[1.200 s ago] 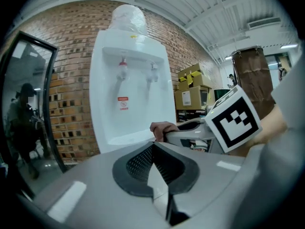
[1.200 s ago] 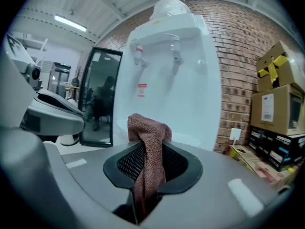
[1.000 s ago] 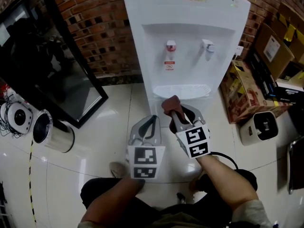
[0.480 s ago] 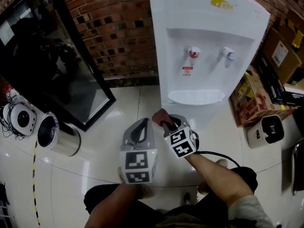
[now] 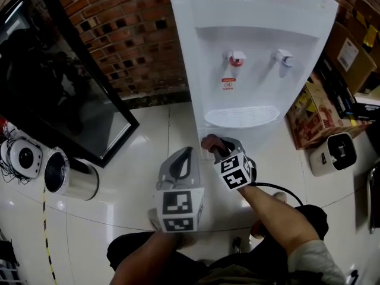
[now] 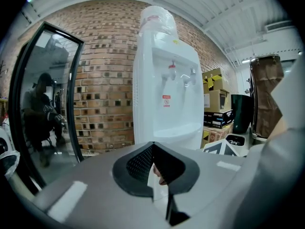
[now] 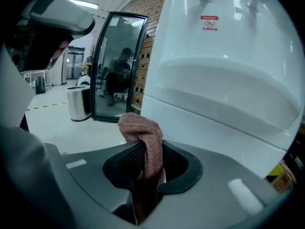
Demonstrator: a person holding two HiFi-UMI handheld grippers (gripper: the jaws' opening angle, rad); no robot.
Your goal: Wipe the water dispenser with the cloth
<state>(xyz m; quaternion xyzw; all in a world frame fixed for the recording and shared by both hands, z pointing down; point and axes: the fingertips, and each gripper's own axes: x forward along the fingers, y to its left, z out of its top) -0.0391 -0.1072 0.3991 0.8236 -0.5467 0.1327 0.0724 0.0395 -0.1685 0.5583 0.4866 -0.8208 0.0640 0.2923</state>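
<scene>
**A:** Your right gripper (image 5: 218, 149) is clamped on the cloth (image 5: 211, 142). The brown fold stands up out of the jaws and the pads press on it from both sides.

**B:** And your left gripper (image 5: 185, 154) has its jaws together with nothing between them. It hangs beside the right one, further from the machine.

**A:** So the right hand is the one for the job. The water dispenser (image 5: 249, 52) stands straight ahead of you against the brick wall, upright, with its long axis running floor to top.

**B:** From your right gripper, the nearest face is the lower front panel, below the drip tray (image 5: 242, 116). It lies just ahead of the cloth and a little to its right.

**A:** The cloth is very near that panel, but you cannot tell from here whether it touches.

**B:** My guess is that the next move is a push forward to press the fold against the panel. Your strokes can then run up and down the tall face.

**A:** Keep your left gripper well off to the side while you wipe. The taps and the recess sit well above the cloth, so you would have to lift your hand to reach them.
</scene>
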